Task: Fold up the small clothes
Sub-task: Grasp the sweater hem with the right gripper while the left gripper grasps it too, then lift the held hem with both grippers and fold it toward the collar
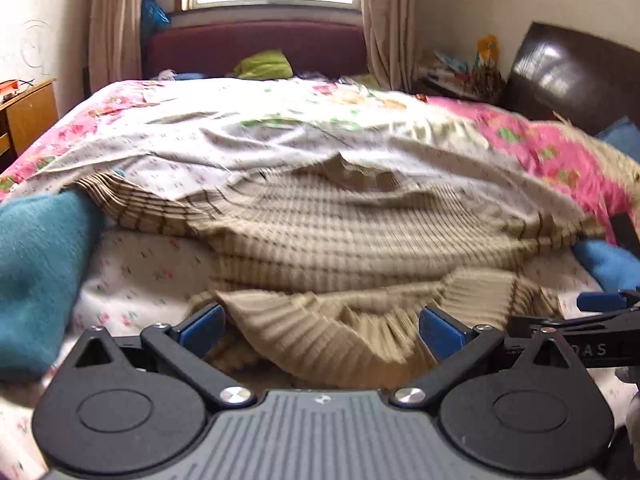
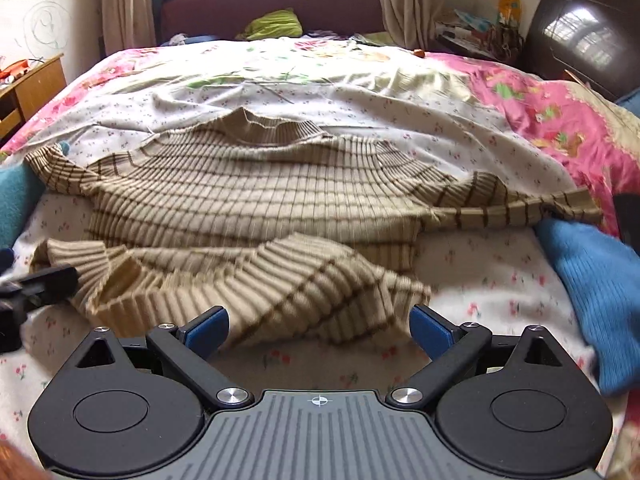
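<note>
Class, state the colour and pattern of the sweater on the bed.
Beige ribbed sweater with thin dark brown stripes; clearest in the right wrist view.

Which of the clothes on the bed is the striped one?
The beige ribbed sweater spread across the middle, with thin dark brown stripes. The teal garment at the left edge and the blue one at the right are plain.

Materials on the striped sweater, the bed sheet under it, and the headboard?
Striped sweater: ribbed knit, matte beige, looks like wool or acrylic; vertical ribs show. Bed sheet: thin woven fabric, probably cotton, creased and floral-printed. Headboard: maroon, matte, seemingly upholstered; not certain.
</note>
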